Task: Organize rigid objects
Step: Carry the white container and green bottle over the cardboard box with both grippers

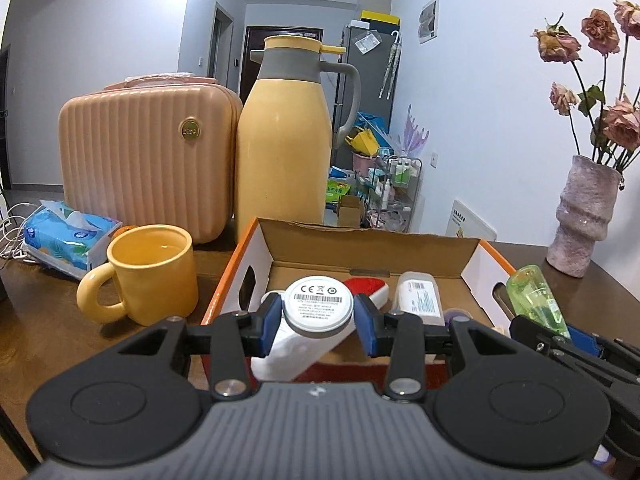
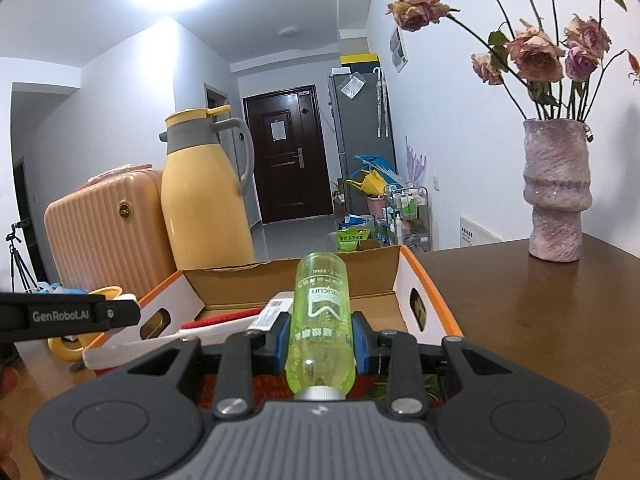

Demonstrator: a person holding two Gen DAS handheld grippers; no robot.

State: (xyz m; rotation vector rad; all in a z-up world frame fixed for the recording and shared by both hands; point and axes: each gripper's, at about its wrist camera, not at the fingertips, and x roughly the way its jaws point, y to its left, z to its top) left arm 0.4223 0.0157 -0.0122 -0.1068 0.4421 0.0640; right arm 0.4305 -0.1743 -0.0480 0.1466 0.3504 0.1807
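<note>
Gripping now: left gripper (image 1: 319, 317) has its blue pads clamped on a round white disc (image 1: 319, 305), label side facing the camera, held over the near edge of the cardboard box (image 1: 256, 246)
Right gripper: right gripper (image 2: 320, 343) is closed tight on a green translucent bottle (image 2: 321, 320) — silver cap toward the camera, base pointing out over the box
Box contents: a white object with a red top (image 1: 368, 286) and a pale labelled case (image 1: 420, 294) lie inside; white material (image 1: 296, 350) sits under the disc
Box position: open, orange-edged, on the brown table (image 2: 540, 320), its far wall close to the thermos
Left of box: yellow mug (image 1: 150, 276) just beside it, tissue pack (image 1: 66, 240) further left
Behind: yellow thermos jug (image 1: 286, 136) upright, touching or nearly touching the ribbed peach case (image 1: 144, 160)
Far right: pink vase (image 2: 558, 188) with dried roses — well apart from the box
</note>
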